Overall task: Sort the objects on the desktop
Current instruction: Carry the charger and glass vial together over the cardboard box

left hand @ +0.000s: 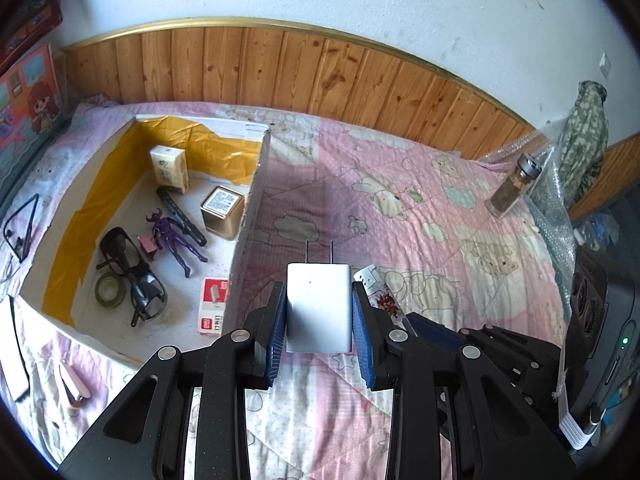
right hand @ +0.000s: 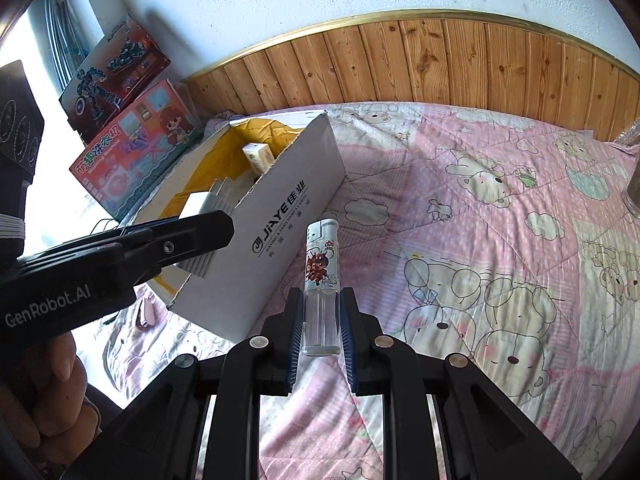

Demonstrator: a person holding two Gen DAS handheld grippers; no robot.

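Left gripper [left hand: 319, 312] clamps charger [left hand: 318, 306] beside box [left hand: 248, 216].

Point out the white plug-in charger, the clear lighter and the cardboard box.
White plug-in charger [left hand: 319, 306], left wrist view, front face.
Clear plastic lighter [right hand: 321, 268], right wrist view, printed body.
White cardboard box [right hand: 276, 236], right wrist view, lettered outer wall.

Each hand-held gripper is built of matte black plastic arms that fork into two linkages, pinned with round silver screw heads at the joints. The left hand-held gripper [left hand: 319, 312] carries ribbed blue pads [left hand: 278, 328] on the inner faces of its fingers; the right hand-held gripper [right hand: 322, 320] has the same blue ribbed pads [right hand: 296, 334]. In the right wrist view the left unit's side bears white "GenRobot.AI" lettering [right hand: 48, 310] and a small recessed screw. A person's hand [right hand: 48, 384] shows at the lower left edge.
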